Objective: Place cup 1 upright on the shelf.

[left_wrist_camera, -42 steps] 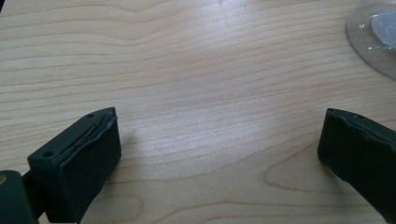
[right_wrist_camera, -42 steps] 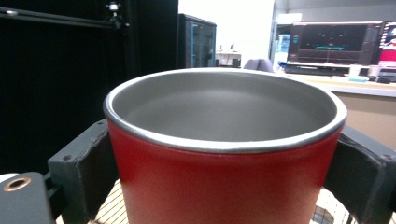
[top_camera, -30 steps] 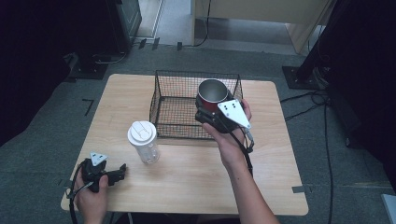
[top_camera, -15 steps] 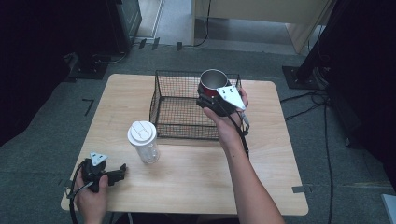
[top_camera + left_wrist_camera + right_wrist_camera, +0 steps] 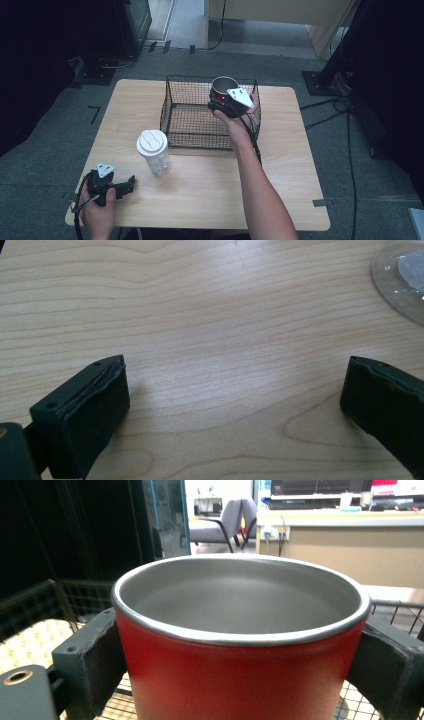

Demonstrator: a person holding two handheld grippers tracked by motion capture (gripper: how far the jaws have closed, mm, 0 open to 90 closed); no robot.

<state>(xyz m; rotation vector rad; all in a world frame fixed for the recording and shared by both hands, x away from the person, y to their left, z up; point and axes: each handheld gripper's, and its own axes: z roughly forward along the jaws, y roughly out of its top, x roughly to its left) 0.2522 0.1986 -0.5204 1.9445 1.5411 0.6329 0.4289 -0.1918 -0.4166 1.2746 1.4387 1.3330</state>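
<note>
At the near left corner of the pale wooden worktop point(image 5: 200, 190), a person's left hand point(image 5: 97, 212) rests low with the left tongs point(image 5: 131, 183) pointing along the boards toward the right — their two black jaws stand spread wide apart in the left gripper view, with bare wood grain between them and nothing held. A grey three-cornered plate sits on top of the tool, and a dark cable trails off the worktop's front edge. Just beyond, a clear plastic tumbler point(image 5: 154, 152) with a white lid stands upright on the wood, near the front wall of a black wire basket point(image 5: 172, 107).

The right forearm reaches forward from the bottom edge, slanting up across the worktop, the right hand point(image 5: 235, 117) raised over the basket's right half. The right tongs point(image 5: 216, 100) are pressed against both sides of a red mug point(image 5: 223, 89) with a grey metal interior — the mug is upright, held above the basket floor toward its far right corner.

No lettering can be read on the mug, the tumbler or the tools.
</note>
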